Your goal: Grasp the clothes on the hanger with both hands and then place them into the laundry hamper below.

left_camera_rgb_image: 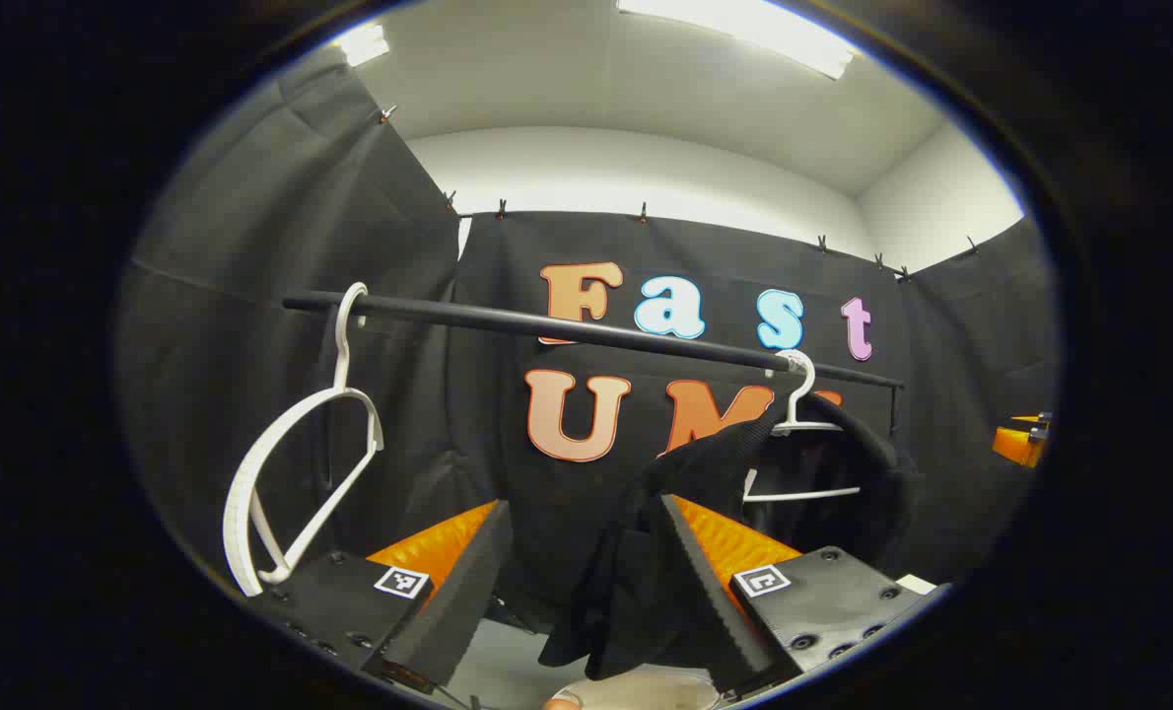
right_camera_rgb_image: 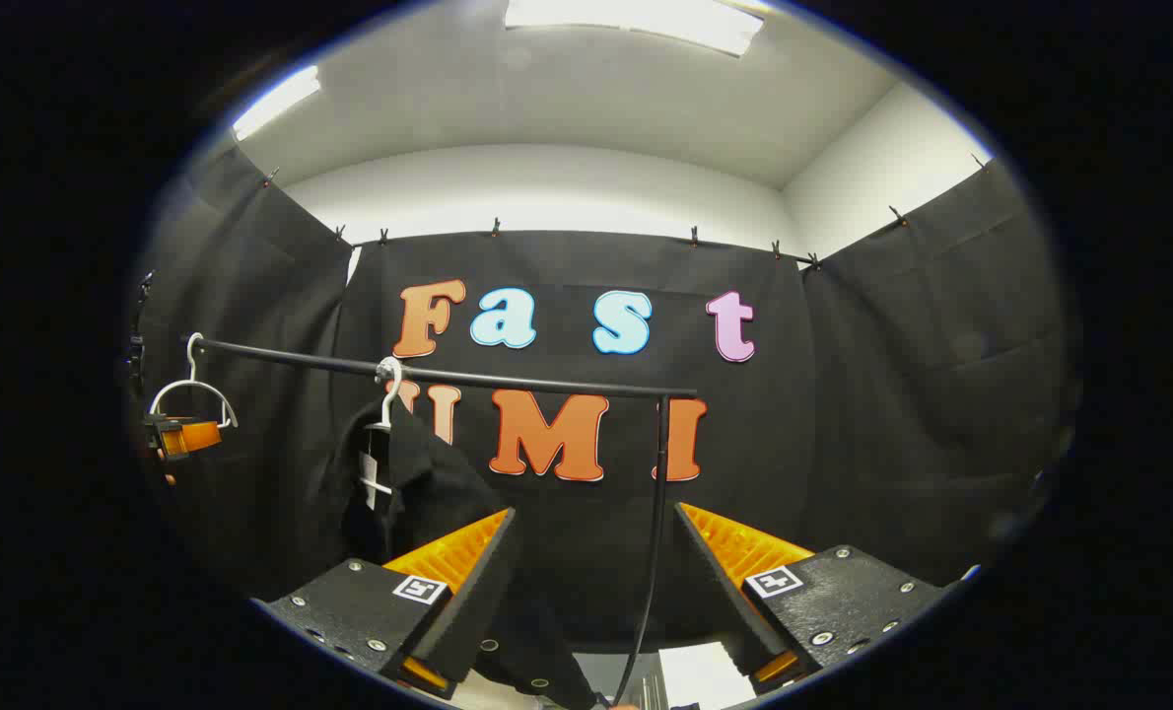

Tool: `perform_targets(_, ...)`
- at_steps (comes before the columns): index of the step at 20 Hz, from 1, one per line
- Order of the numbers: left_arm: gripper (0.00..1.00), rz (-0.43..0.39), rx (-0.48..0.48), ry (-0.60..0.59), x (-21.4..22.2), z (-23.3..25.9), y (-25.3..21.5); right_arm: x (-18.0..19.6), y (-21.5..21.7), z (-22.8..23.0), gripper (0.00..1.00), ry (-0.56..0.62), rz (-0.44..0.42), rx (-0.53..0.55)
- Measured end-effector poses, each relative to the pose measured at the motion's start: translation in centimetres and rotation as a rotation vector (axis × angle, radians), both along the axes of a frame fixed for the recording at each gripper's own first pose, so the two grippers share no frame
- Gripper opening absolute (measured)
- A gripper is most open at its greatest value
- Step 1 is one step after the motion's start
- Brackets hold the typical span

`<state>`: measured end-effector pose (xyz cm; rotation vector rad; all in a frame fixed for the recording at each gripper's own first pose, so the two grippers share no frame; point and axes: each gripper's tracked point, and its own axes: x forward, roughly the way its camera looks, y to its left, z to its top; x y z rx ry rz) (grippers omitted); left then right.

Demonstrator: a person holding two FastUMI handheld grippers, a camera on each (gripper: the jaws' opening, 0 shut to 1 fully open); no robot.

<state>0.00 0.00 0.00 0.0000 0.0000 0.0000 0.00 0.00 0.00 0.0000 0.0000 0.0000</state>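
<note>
A black garment hangs on a white hanger near the right end of a black rail. One fold of it droops down between the fingers of my left gripper, close to the right finger. That gripper's jaws stand wide apart and do not press the cloth. In the right gripper view the same garment and its hanger sit left of centre. My right gripper is open, below and to the right of the garment, with nothing between its fingers.
An empty white hanger hangs at the rail's left end. The rail's upright post stands just ahead of my right gripper. A pale, rounded rim shows below the garment. The left gripper appears far left.
</note>
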Motion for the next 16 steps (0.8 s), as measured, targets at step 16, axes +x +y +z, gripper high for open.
perform_targets(16,0.96,0.037,0.056,-0.02,-0.6,1.7,-0.9,-0.2,-0.7,-0.2,1.0,0.027,0.008,0.033)
